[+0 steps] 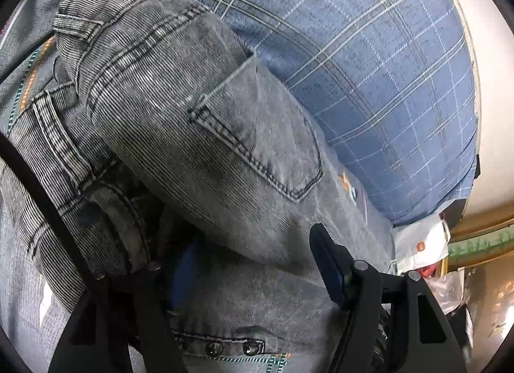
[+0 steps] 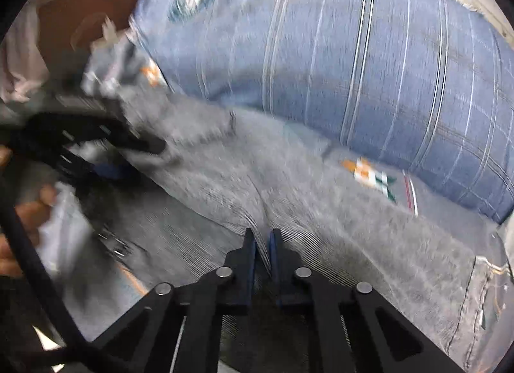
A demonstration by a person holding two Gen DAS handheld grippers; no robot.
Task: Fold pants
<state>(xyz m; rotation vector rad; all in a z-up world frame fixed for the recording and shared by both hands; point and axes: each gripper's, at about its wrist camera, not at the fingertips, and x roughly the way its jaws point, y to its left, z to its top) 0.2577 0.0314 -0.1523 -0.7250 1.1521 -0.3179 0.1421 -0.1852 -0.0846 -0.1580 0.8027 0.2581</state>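
Note:
Grey washed jeans point(image 1: 225, 116) lie bunched on a bed, back pocket point(image 1: 266, 148) up and the waistband doubled over at the left. My left gripper point(image 1: 244, 254) has its jaws wide apart around a thick fold of the jeans. The cloth fills the gap and covers the left finger, while the right finger point(image 1: 331, 264) presses against its side. In the right wrist view, which is blurred, my right gripper point(image 2: 262, 241) is shut on a small ridge of the jeans point(image 2: 257, 180). The left gripper point(image 2: 106, 145) shows at the left of that view, over the jeans.
A blue plaid cushion point(image 1: 369, 68) point(image 2: 353, 52) rises just behind the jeans. Beneath them lies a grey sheet with an orange and green print point(image 2: 369, 177). A person's hand point(image 2: 29, 212) and a black cable point(image 2: 32, 260) are at the left. White packaging point(image 1: 420, 244) sits at the bed's right edge.

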